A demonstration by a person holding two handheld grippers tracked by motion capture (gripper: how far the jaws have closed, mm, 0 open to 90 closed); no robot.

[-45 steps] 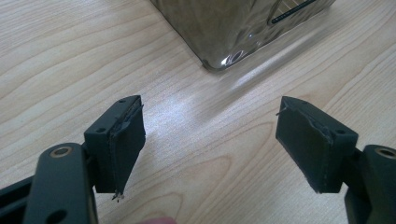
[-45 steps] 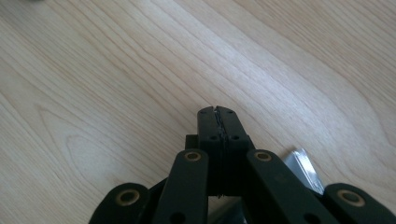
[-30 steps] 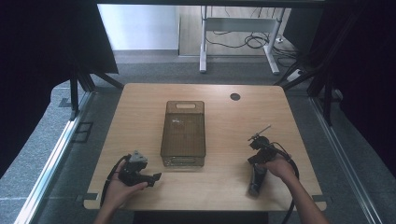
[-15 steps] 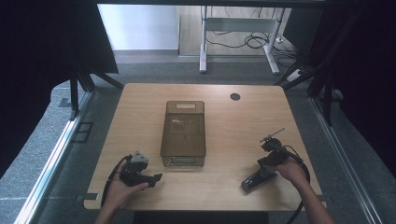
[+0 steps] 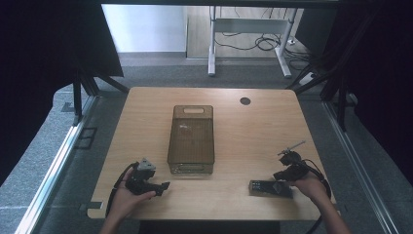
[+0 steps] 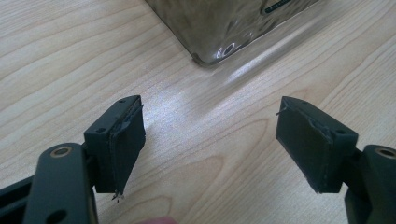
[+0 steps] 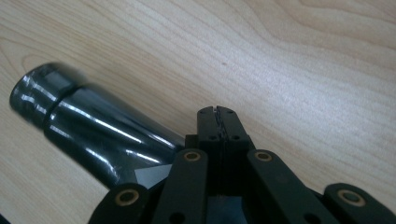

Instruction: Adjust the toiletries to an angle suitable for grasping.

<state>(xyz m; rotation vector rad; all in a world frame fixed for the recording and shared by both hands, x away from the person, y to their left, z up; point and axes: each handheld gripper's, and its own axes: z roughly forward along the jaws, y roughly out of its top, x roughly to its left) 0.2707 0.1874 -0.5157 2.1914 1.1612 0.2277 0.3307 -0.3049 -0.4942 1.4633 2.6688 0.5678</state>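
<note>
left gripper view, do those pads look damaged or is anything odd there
Yes. On the left tool, the black pads look worn: their edges are frayed and peeling, with small torn shreds at the corners. The jaws stand open over bare table, near a corner of the clear bin.

In the right gripper view, the near end of the dark glossy tube (image 7: 88,135) is hidden behind the right claw (image 7: 218,112), and its far end is blurred. In the left gripper view, the smoky clear bin (image 6: 224,23) is cut off by the top edge, one rounded corner visible.
</note>
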